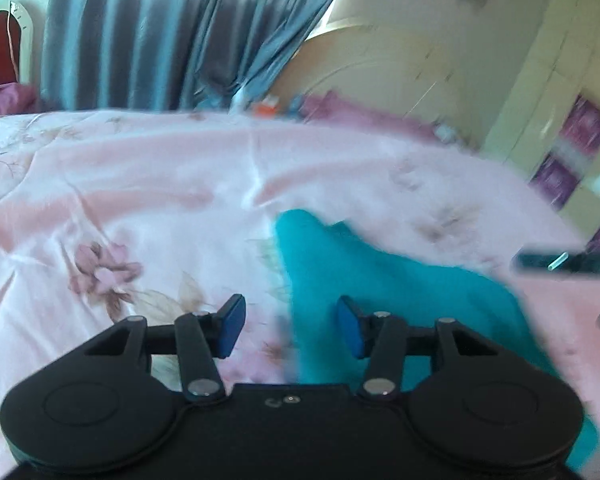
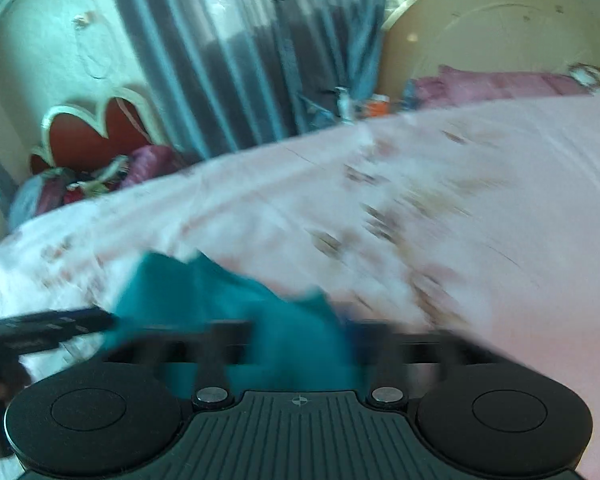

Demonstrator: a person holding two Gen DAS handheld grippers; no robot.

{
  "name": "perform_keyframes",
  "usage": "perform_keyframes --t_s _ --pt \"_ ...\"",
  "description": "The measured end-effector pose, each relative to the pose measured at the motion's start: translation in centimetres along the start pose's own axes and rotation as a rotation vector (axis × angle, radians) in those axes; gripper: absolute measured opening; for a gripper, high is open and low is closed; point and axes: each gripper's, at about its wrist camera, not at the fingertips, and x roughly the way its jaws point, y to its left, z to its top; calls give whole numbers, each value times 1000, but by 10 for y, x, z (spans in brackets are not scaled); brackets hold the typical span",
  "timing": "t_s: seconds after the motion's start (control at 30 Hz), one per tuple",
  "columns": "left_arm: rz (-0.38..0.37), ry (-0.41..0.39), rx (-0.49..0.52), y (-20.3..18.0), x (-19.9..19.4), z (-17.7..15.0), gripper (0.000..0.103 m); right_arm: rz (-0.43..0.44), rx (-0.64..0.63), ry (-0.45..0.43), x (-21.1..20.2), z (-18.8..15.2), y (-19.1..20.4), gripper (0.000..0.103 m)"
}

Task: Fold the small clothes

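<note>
A small teal garment (image 1: 384, 280) lies rumpled on the pink floral bedspread (image 1: 140, 184). My left gripper (image 1: 291, 326) is open, its blue pads (image 1: 232, 326) straddling the garment's left edge, nothing between them. In the right wrist view the teal garment (image 2: 260, 320) bunches up right over my right gripper (image 2: 300, 344). That view is motion-blurred and the cloth covers the fingers, so their state is hidden. The right gripper shows as a dark blurred shape at the right edge of the left wrist view (image 1: 556, 262); the left gripper shows at the left edge of the right wrist view (image 2: 44, 330).
Blue-grey curtains (image 1: 172, 32) hang behind the bed. A cream headboard (image 1: 380, 68) and purple pillows (image 1: 356, 114) stand at the far right end. A red chair back (image 2: 96, 136) and a heap of clothes (image 2: 84, 184) sit off the bed's left end.
</note>
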Motion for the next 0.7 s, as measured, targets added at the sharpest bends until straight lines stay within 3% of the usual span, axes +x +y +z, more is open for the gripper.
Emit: perform_keyframes --t_s 0.03,0.07,0.13,0.2,0.37,0.47,0.53,0.6,0.7 --pt "31 41 20 1 9 4 51 13 -18 21 12 4 2 69" --pt "20 23 6 3 10 8 49 24 -36 47 25 9 7 67" --pt "-45 -26 -62 11 6 15 48 85 -65 88 47 15 13 39" --pt "-75 -54 -100 20 4 18 49 97 -113 111 67 15 20 39" --pt "-120 2 -89 27 9 15 47 139 -222 143 97 16 39 39" --pt "-142 30 -66 24 17 11 46 131 -319 208 103 10 56 39" --pt "-149 28 -48 23 20 8 42 139 -362 231 105 4 61 3" --pt "-159 8 -24 15 22 9 29 126 -375 185 99 2 63 2" --pt "-130 -77 44 0 17 10 33 76 -360 47 80 4 64 2"
